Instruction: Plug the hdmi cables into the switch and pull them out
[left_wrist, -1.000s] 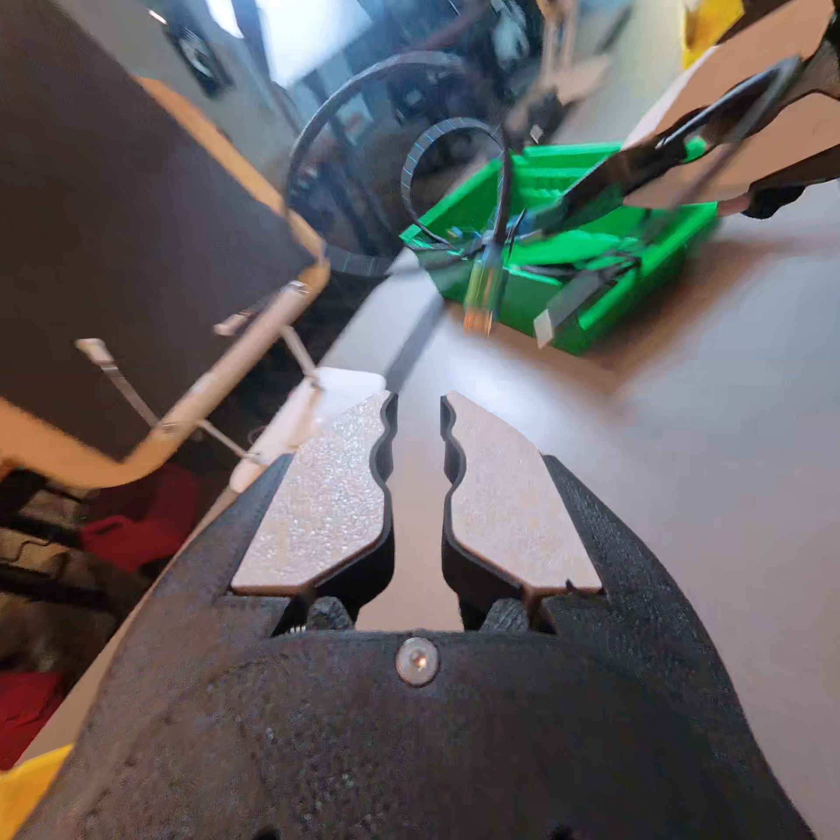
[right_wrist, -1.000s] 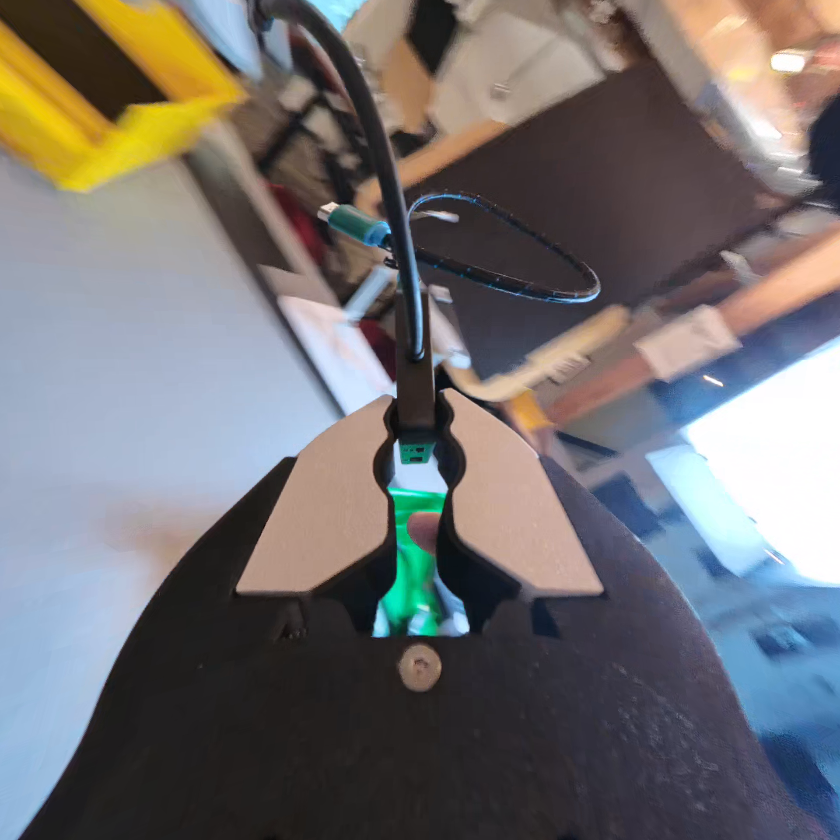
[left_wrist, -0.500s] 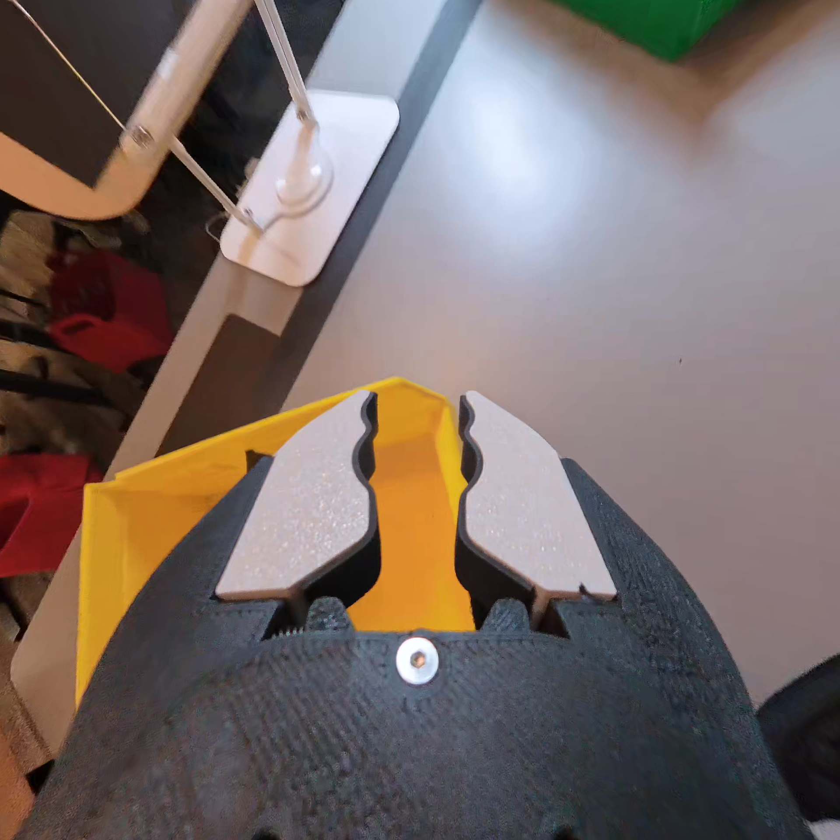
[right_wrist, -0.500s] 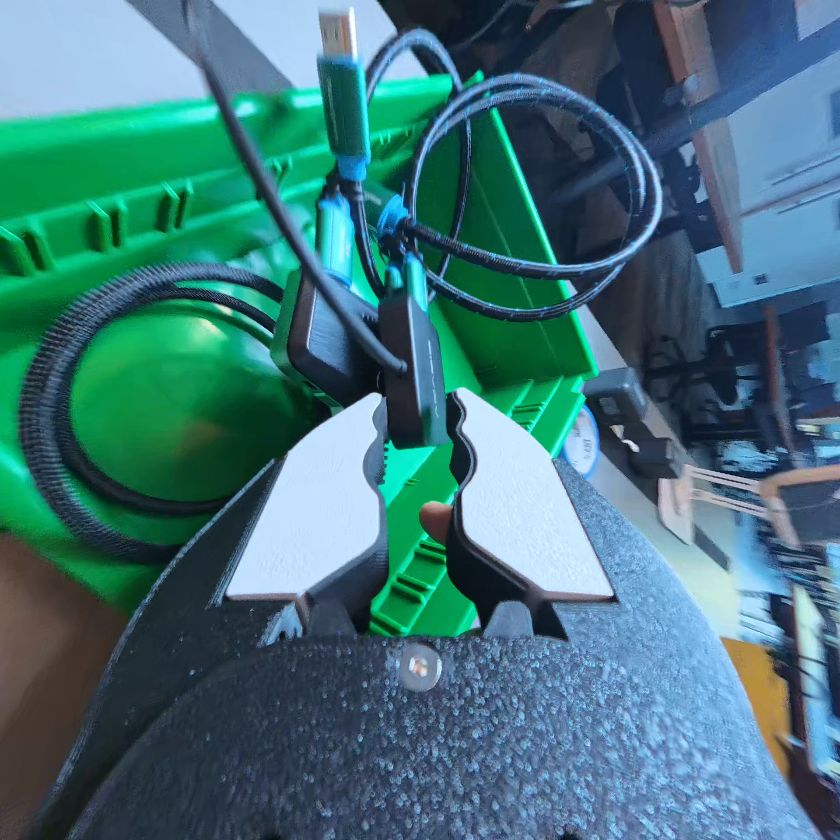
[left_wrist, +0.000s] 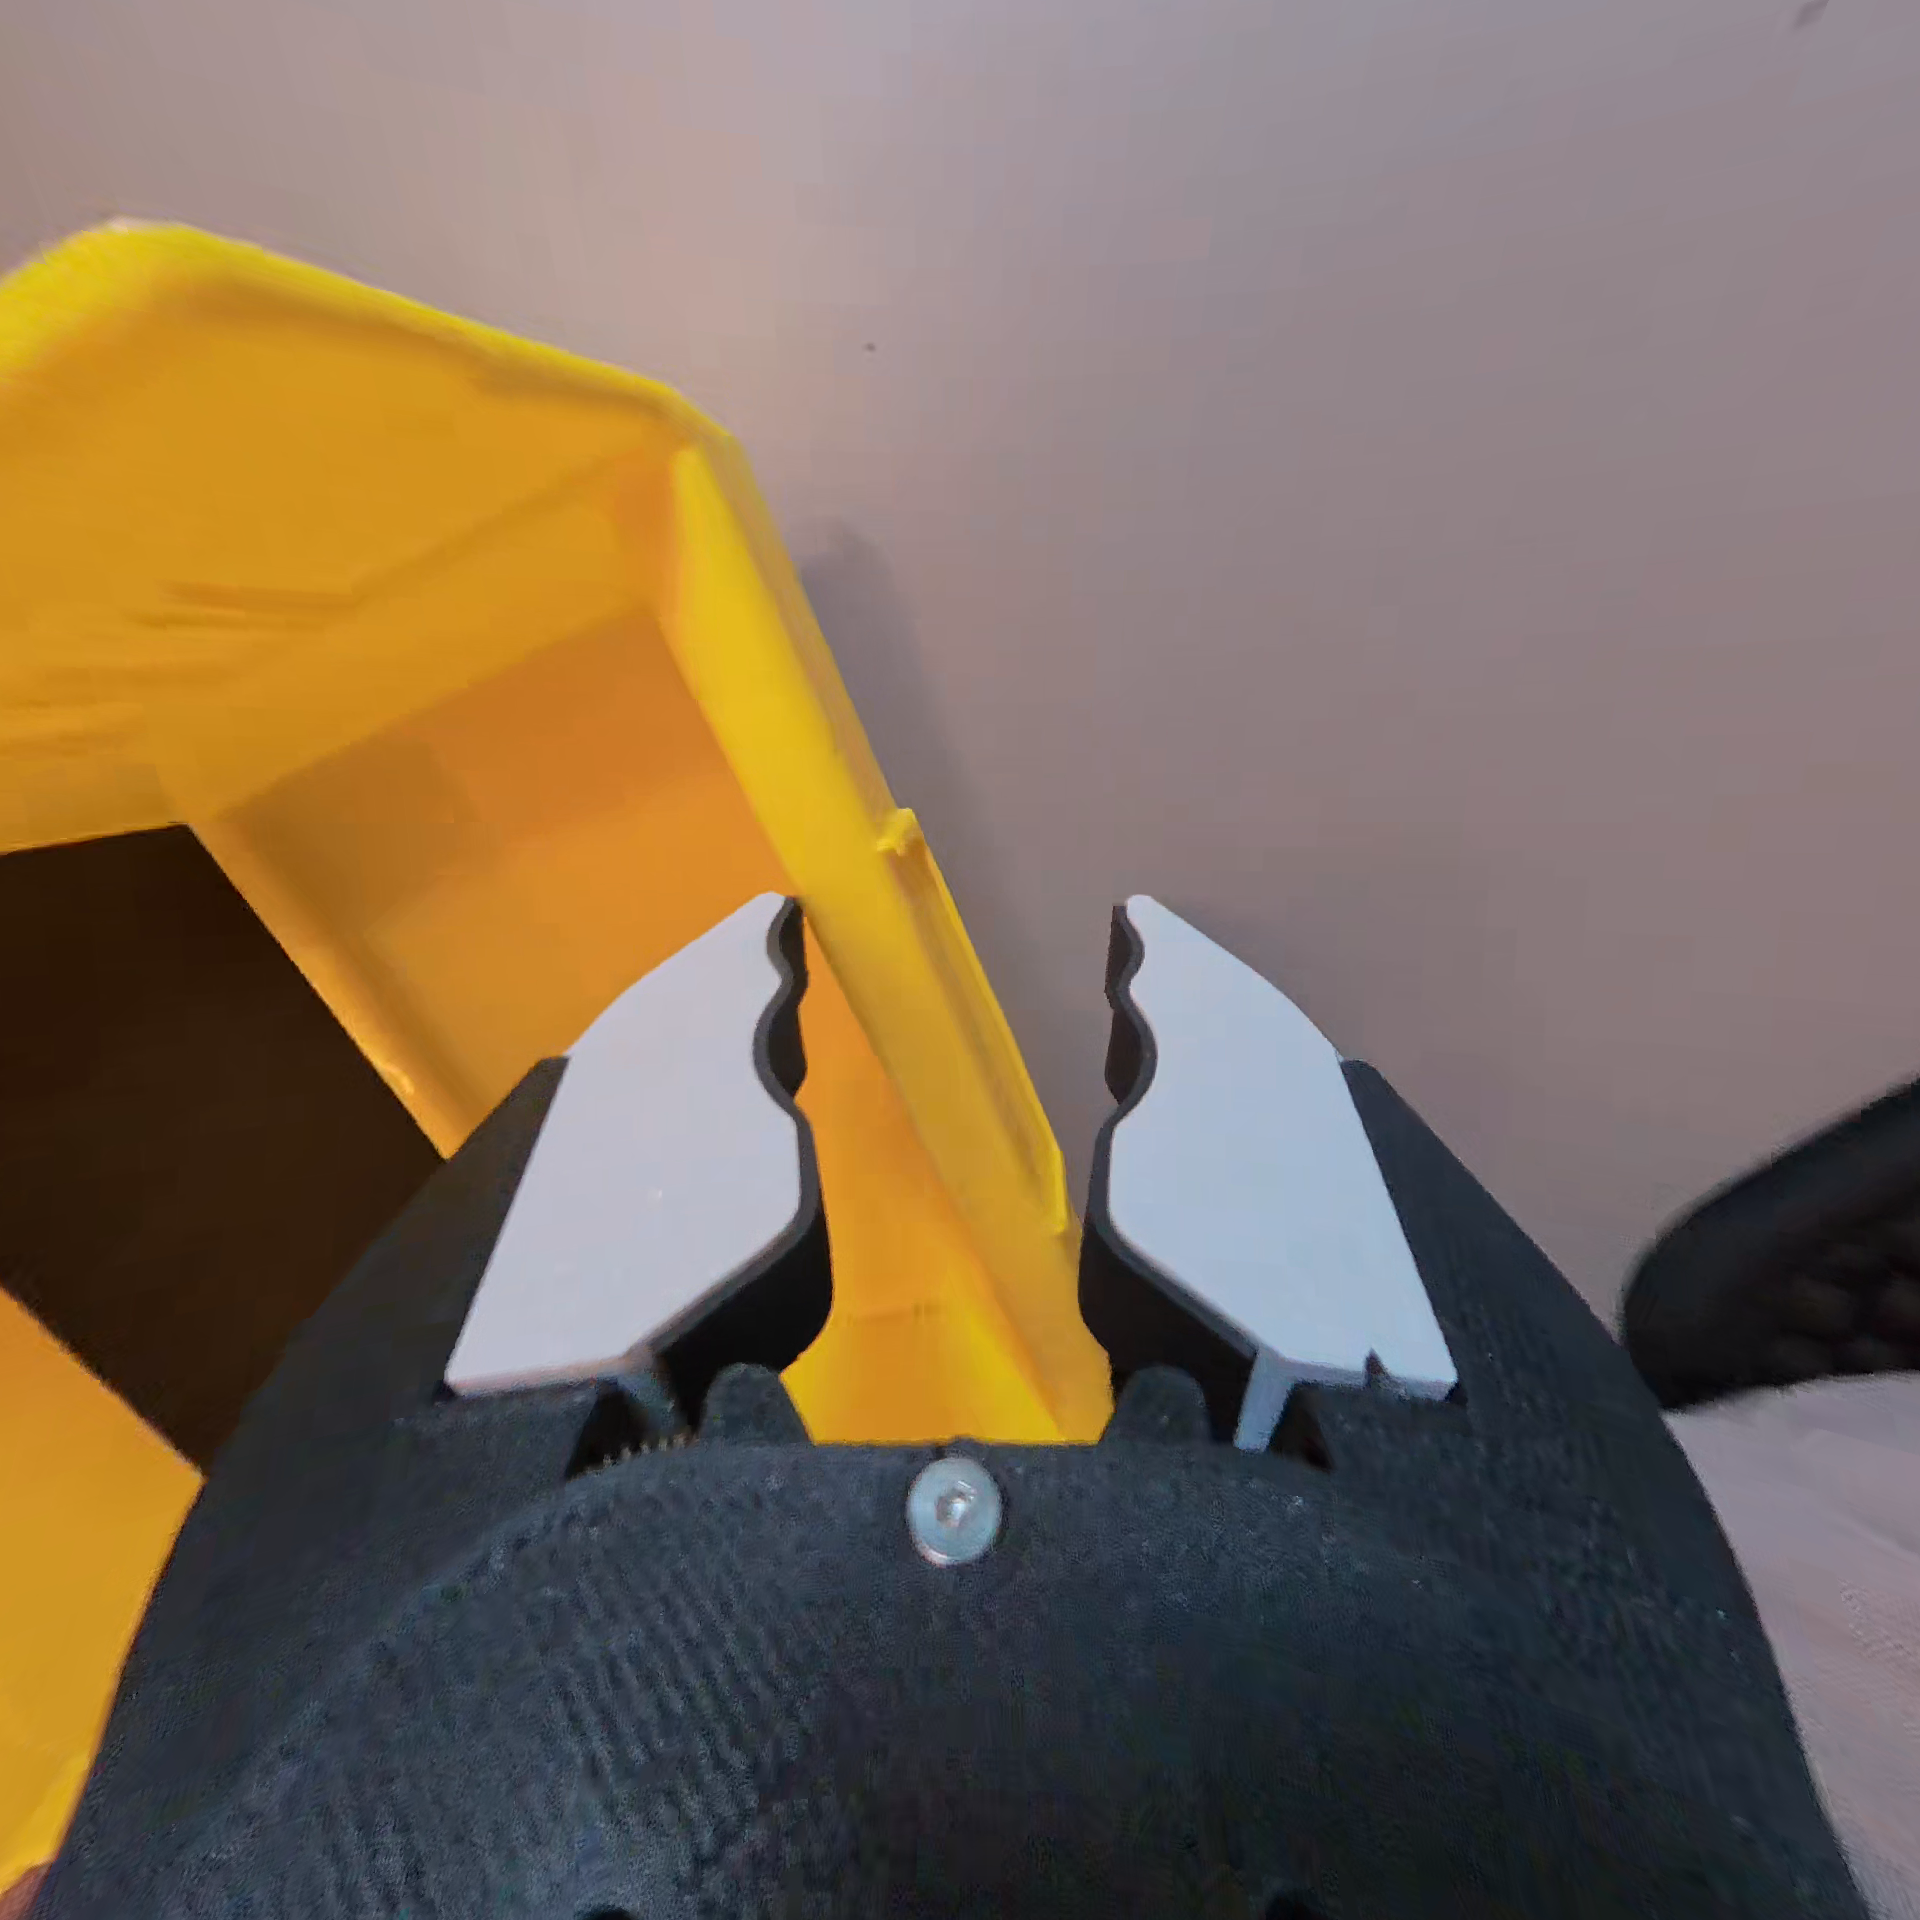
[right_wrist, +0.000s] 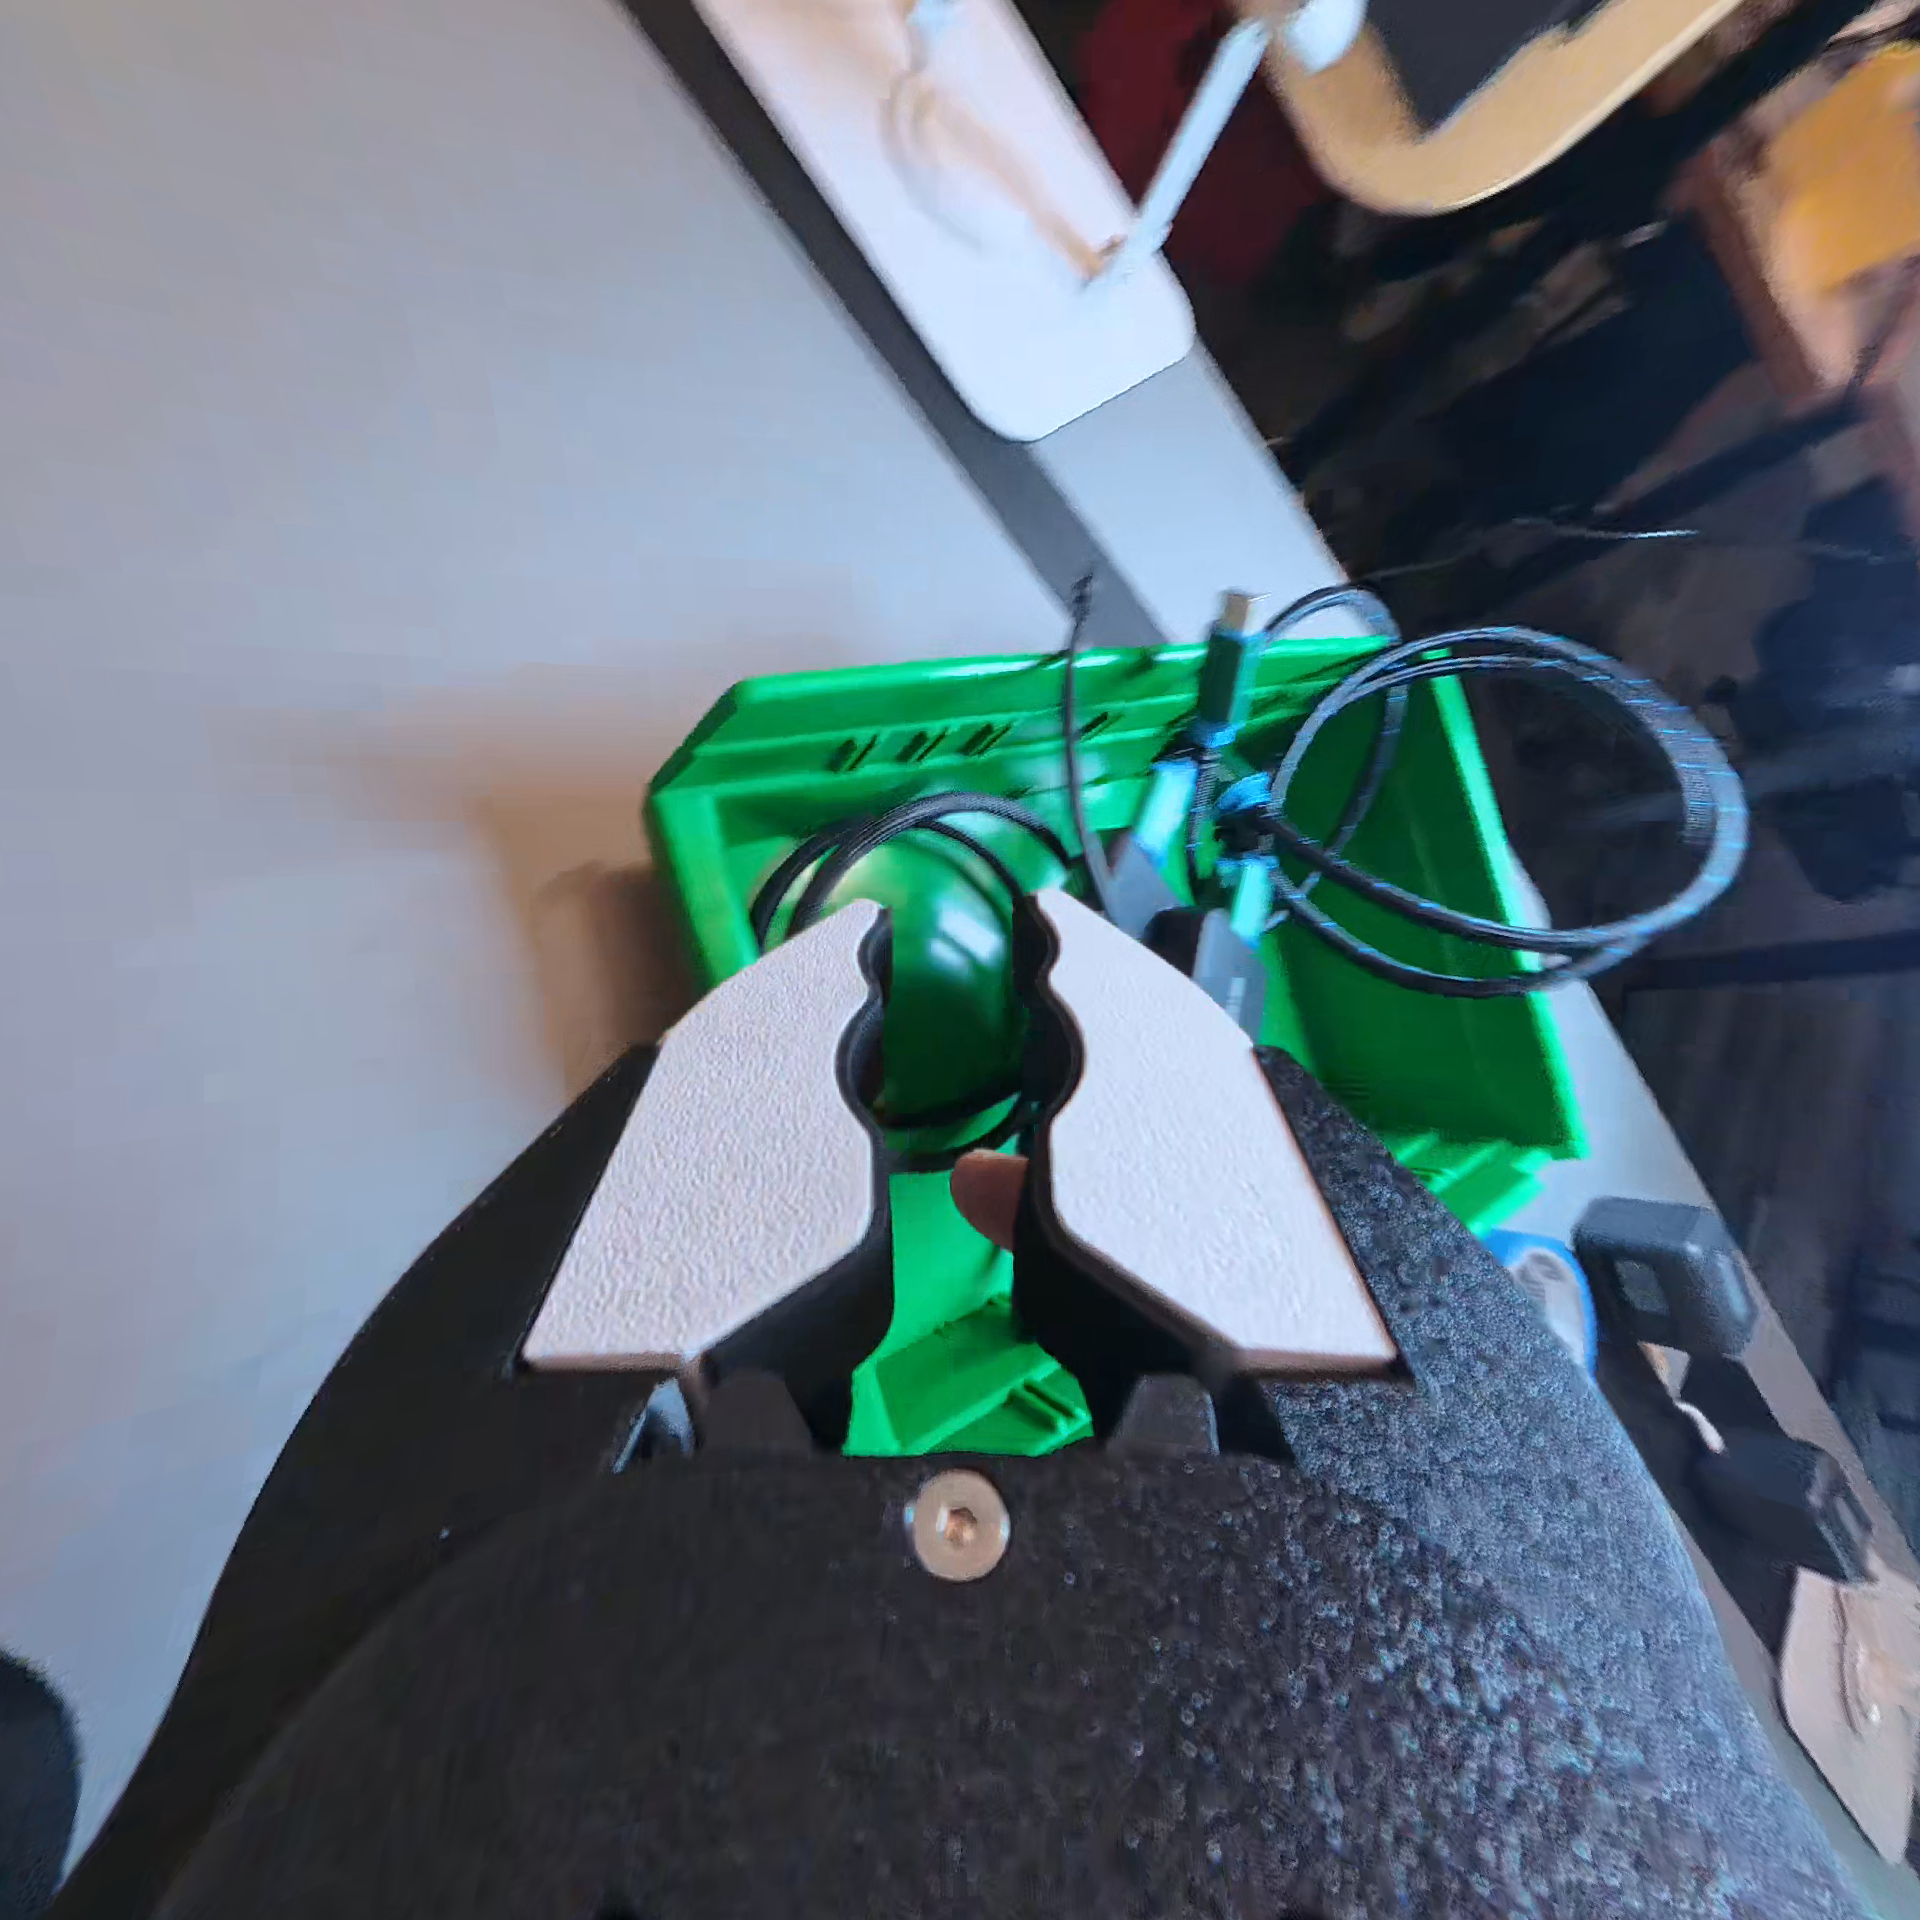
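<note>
Left gripper (left_wrist: 954, 940) hangs over the yellow bin (left_wrist: 436, 582), fingers spread apart with the bin's right wall running between them, gripping nothing. Right gripper (right_wrist: 958, 914) sits above the green bin (right_wrist: 1496, 1039) on the grey tabletop (right_wrist: 364, 468), fingers parted and empty. The cables (right_wrist: 1455, 831) lie bundled in the green bin, loops spilling over its rim.
</note>
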